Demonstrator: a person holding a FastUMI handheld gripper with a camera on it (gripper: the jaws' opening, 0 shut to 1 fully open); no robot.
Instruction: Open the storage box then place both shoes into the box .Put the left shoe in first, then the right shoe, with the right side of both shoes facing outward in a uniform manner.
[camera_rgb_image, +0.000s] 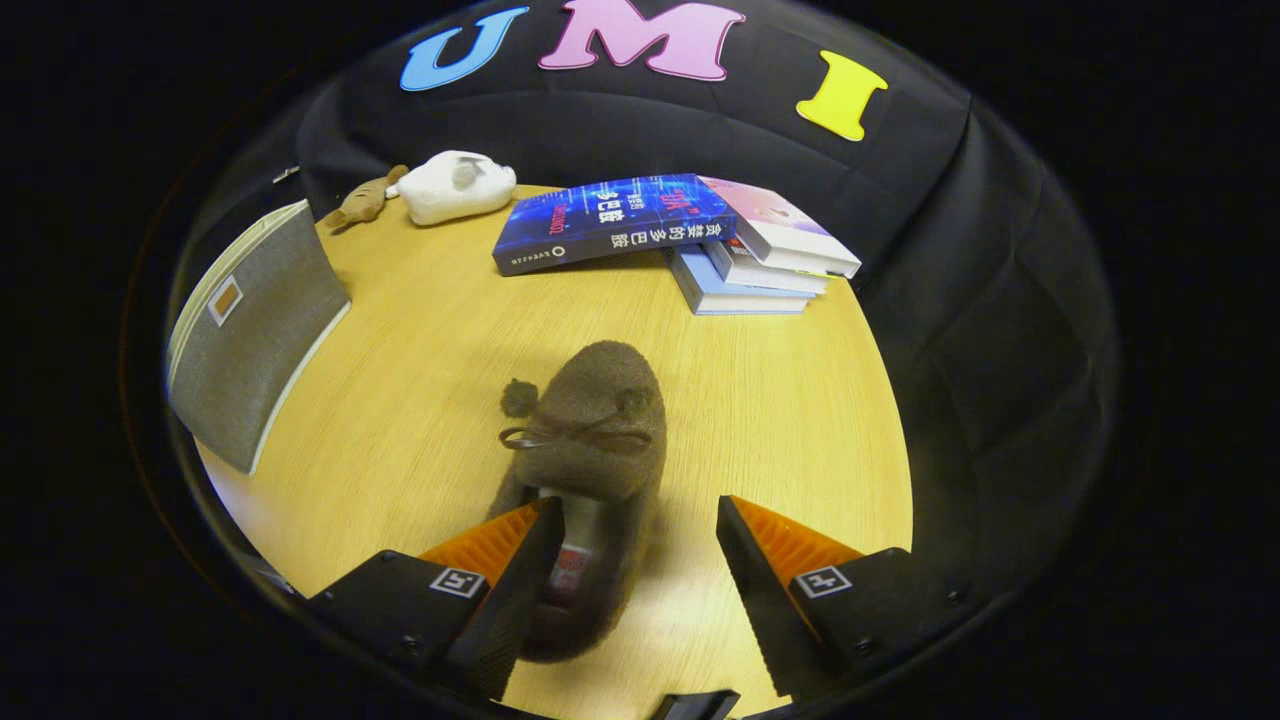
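Claw (640, 560) sits low over the desk (420, 400), fingers spread wide, gripping nothing. One finger overlaps the rear opening of the brown slipper (590, 450); the other is off to the side, apart from it, bare wood between. Can't tell if the near finger actually touches the fuzz or just hovers in front of it.

Slipper position: flat on the desk, sole down, heel end between/just ahead of the fingers, toe further out toward the books (680, 235). Long axis runs roughly along the claw's line of sight, skewed a bit so the heel leans toward one finger. Toe points away from the claw. Bow and pompoms sit on top of the toe; opening with insole faces up at the heel.

Why this setup, my read: the wide spread looks like a pre-grasp, straddling the heel so a squeeze pinches the sidewalls across the narrow width. Slipper is off-centre in the gap, so the claw probably needs to shift sideways before closing, else one finger lands inside the opening.

Storage box (250, 340) — the grey fabric thing with a light rim and small tag — stands well apart from the slipper, off to one side. Can't tell whether it's open from here.

Which foot this is: can't tell. Soft toys (450, 185) at the far desk edge near the booth wall, irrelevant.
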